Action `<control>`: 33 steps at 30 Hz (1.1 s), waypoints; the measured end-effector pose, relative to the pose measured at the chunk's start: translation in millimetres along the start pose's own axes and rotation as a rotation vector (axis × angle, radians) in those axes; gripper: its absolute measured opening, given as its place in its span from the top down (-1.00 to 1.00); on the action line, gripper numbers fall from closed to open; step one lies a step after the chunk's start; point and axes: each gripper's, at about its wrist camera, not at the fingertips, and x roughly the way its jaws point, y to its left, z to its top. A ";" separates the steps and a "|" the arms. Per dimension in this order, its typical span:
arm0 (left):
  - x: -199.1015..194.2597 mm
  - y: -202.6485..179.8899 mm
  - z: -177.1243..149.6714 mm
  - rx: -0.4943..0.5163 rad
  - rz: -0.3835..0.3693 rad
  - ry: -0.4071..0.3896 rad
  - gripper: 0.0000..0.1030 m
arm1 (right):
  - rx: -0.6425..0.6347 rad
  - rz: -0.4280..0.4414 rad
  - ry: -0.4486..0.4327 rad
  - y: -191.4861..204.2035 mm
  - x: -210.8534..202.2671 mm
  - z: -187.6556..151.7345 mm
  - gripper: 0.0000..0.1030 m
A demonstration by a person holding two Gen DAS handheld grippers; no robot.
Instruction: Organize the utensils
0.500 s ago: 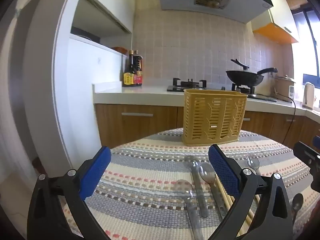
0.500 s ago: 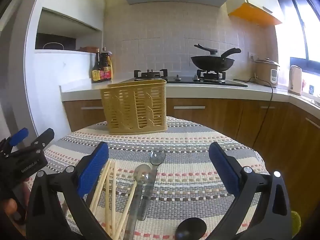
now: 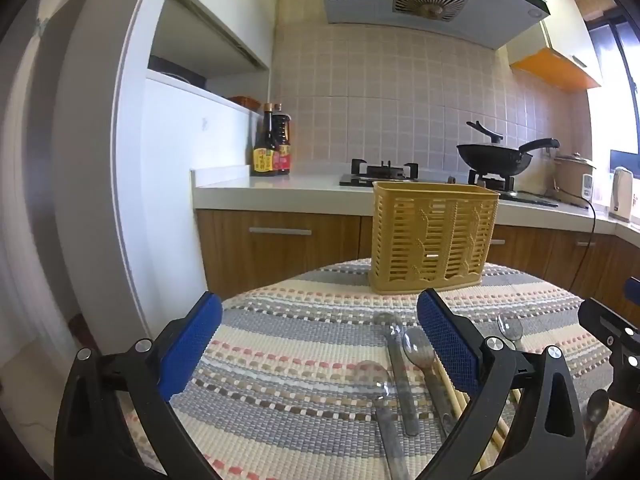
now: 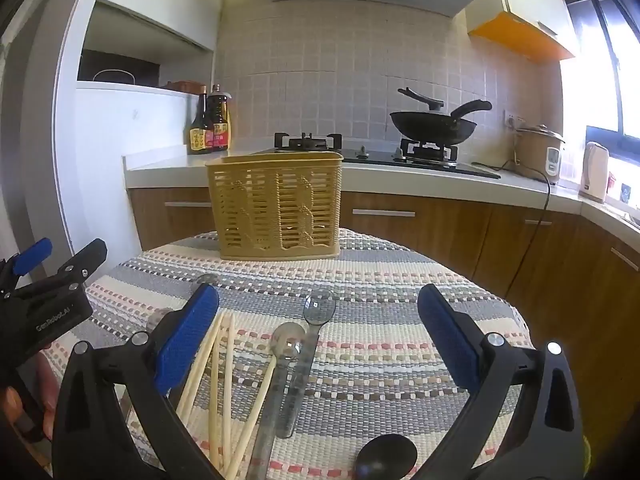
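**2 tongs spread wide above scattered utensils**

Both sets of tongs stand fully released, nothing between their blue pads. The left tongs (image 3: 320, 344) hover over the striped cloth (image 3: 280, 344) covering the bench, with 3 clear spoons (image 3: 400, 364) lying just right of their middle, partly behind the right pad. The right tongs (image 4: 318, 336) hang above 2 clear spoons (image 4: 304, 344) lying side by side, bowls pointing away. Pale chopsticks (image 4: 218, 380) fan out by the left pad, partly hidden behind it. 1 dark spoon (image 4: 386, 456) lies at the near edge of the right view. Further back, a yellow slotted utensil basket (image 4: 276, 208) stands upright on the cloth, apart from the utensils. Behind it, a black wok (image 4: 434, 124) sits on the stove.
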 end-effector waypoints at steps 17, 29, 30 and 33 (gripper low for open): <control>0.4 -0.1 -0.1 0.000 0.000 0.004 -0.85 | 0.026 0.016 0.011 -5.0 2.2 1.1 -0.87; 0.8 0.2 -0.7 -0.001 0.000 0.006 -0.85 | 0.028 0.020 0.011 -4.9 2.8 0.6 -0.87; 0.7 0.2 -0.7 0.000 0.000 0.006 -0.85 | 0.028 0.021 0.010 -4.4 2.6 0.6 -0.87; 0.6 0.3 -0.7 -0.001 0.000 0.006 -0.85 | 0.027 0.020 0.009 -4.0 2.2 0.2 -0.87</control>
